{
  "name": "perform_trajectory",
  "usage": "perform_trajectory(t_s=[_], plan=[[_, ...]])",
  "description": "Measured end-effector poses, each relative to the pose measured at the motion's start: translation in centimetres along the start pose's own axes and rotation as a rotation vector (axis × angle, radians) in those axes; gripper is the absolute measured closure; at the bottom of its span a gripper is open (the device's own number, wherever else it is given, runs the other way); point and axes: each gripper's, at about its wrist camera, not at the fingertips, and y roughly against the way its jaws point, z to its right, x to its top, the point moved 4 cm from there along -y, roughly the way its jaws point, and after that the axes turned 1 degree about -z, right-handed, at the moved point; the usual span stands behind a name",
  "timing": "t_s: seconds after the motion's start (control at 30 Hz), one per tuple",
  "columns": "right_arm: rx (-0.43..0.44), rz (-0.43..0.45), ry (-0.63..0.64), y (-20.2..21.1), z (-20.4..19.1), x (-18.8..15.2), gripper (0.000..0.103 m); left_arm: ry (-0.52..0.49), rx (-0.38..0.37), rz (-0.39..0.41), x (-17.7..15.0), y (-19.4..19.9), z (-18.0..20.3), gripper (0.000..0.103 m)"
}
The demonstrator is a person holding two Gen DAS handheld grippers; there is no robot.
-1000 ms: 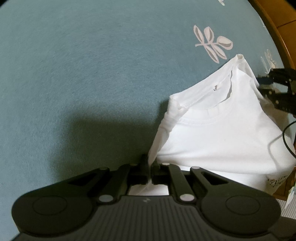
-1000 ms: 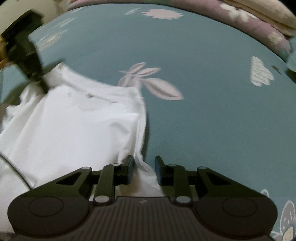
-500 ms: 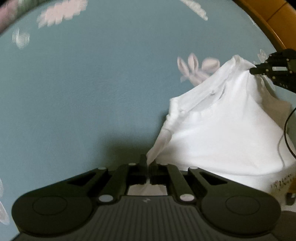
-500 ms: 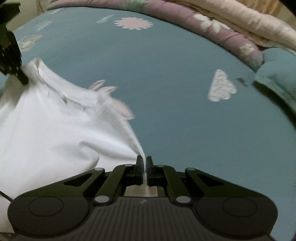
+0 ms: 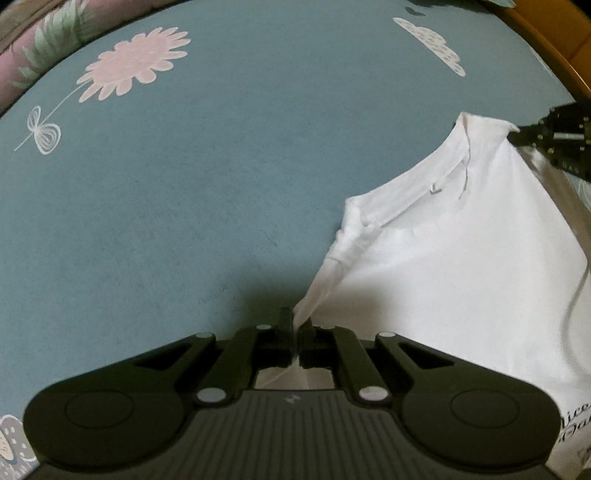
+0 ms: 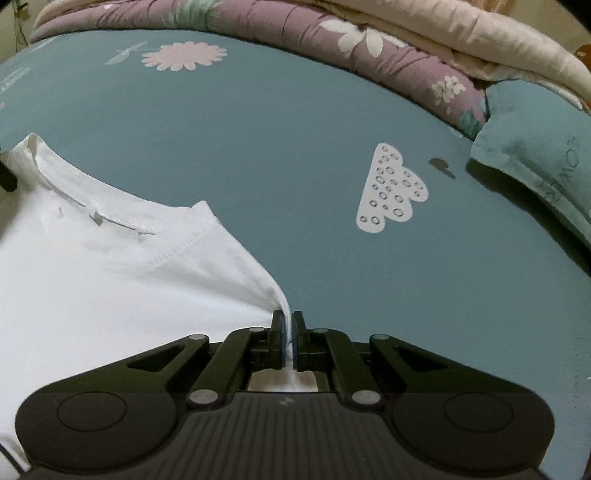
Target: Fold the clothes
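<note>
While both grippers pinch shirt [image 5: 461,266] corners, teal sheet [image 5: 221,184] lies bare ahead.

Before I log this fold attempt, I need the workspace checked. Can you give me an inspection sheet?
Surface: teal bedsheet with printed flowers and clouds, fairly smooth.
Job's things: white T-shirt, neckline facing away, pulled taut between both grippers.
Clutter: nothing seen on the sheet near the shirt.
Grippers: left gripper shut on one shoulder edge of the shirt; right gripper shut on the other.
Cables: thin dark cable curving over the shirt at the right edge of the left wrist view.
Surroundings: folded purple floral quilt, teal pillow, wooden bed frame.
</note>
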Motion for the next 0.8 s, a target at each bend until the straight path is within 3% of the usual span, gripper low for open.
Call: perform_trajectory(t_s=[0.03, 0.13, 0.3, 0.37, 0.6, 0.8], plan=[[0.005, -0.005, -0.009, -0.4, 0.0, -0.1, 0.096, 0.012, -0.002, -0.005, -0.2, -0.4, -0.3, 0.093], [0.029, -0.004, -0.07, 0.0, 0.4, -0.5, 0.092, 0.08, -0.022, 0.013, -0.9, -0.6, -1.4, 0.089], [0.074, 0.038, -0.155, 4.4, 1.3, -2.4, 0.072, 0.116, -0.023, 0.055, -4.0, 1.9, -2.2, 0.076], [0.076, 0.035, -0.181, 5.9, 1.6, -4.0, 0.067, 0.152, -0.031, 0.058, -5.8, 2.9, -2.9, 0.064], [0.077, -0.025, -0.322, 8.7, 1.3, -10.7, 0.067, 0.341, -0.029, 0.081, -12.9, 6.8, 0.4, 0.063], [0.119, -0.043, -0.397, 10.0, -1.4, -13.7, 0.067, 0.38, 0.026, 0.127, -15.4, 7.3, 3.1, 0.064]])
